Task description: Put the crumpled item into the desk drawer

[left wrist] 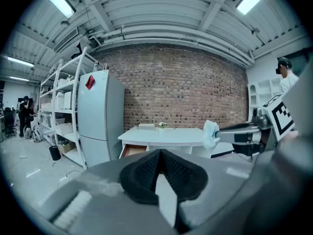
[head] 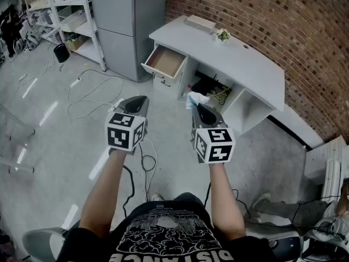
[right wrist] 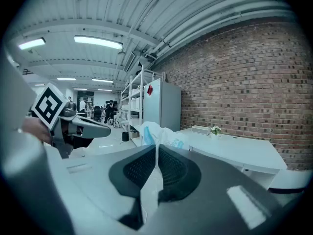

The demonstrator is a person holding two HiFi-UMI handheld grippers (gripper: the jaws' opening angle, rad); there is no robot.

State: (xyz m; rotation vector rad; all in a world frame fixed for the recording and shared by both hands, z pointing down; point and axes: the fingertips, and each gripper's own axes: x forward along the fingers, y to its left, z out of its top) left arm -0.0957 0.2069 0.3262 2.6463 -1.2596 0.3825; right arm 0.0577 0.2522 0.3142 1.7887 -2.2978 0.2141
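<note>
A crumpled white and pale-blue item (head: 195, 99) sticks out past the tip of my right gripper (head: 199, 109), which is shut on it; the same item (right wrist: 157, 133) shows above the closed jaws in the right gripper view and hangs at the right in the left gripper view (left wrist: 211, 133). My left gripper (head: 137, 103) is shut with nothing in it, level with the right one. Ahead stands the white desk (head: 251, 64), its top drawer (head: 165, 63) pulled out at the left end, brown bottom bare. Both grippers hover above the floor, short of the desk.
A grey cabinet (head: 128, 21) stands left of the drawer, with white shelving (head: 65, 15) further left. Cables (head: 90, 94) trail over the floor. A box (head: 199, 23) and small plant (head: 222, 35) sit on the desk. A brick wall (head: 272, 21) backs it.
</note>
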